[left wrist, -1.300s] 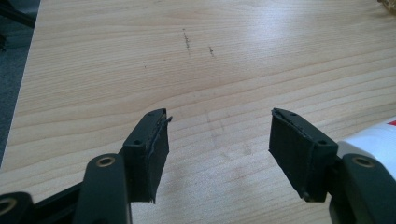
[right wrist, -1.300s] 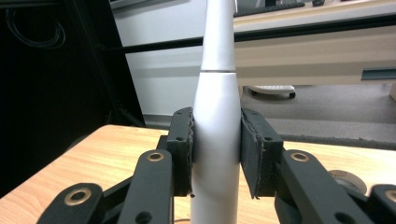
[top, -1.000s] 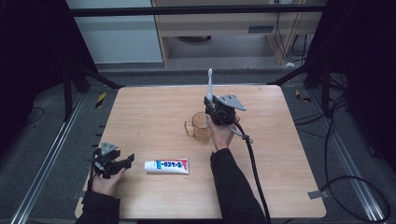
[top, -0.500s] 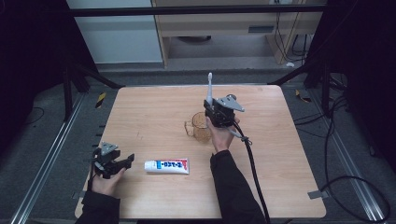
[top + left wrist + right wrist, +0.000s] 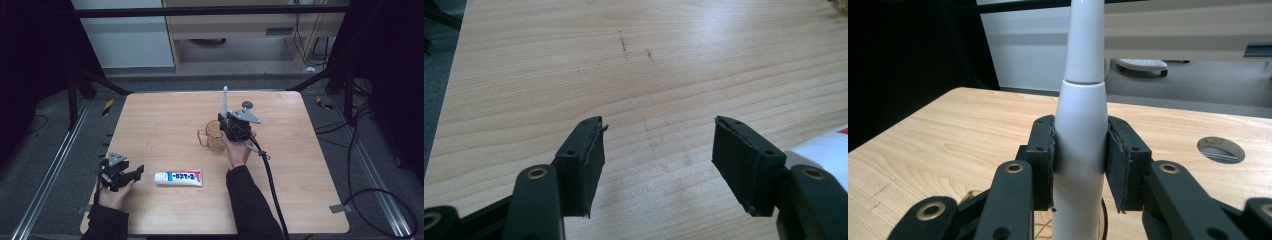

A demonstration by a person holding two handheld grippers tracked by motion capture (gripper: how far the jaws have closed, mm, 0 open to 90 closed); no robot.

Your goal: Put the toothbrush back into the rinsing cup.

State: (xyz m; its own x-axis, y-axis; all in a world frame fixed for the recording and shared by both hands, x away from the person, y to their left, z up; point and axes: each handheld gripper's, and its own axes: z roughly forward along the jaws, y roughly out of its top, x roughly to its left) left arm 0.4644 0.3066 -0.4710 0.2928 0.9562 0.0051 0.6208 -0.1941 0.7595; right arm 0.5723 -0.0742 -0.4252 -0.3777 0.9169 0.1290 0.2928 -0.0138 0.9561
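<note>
- Electric toothbrush [image 5: 1080, 145]: the right gripper [image 5: 1080, 160] clamps its thick white body upright over the glass mug [image 5: 214, 136]; I judge it light, rigid and slick, so the wide handle below the neck suits the pads best.
- Left gripper [image 5: 669, 165] rests low, jaws spread with nothing between, near the toothpaste tube [image 5: 178, 177].
- The right gripper view shows pads pressing both flanks of the handle.
- The high view shows the table [image 5: 300, 200], mug and tube well apart.
</note>
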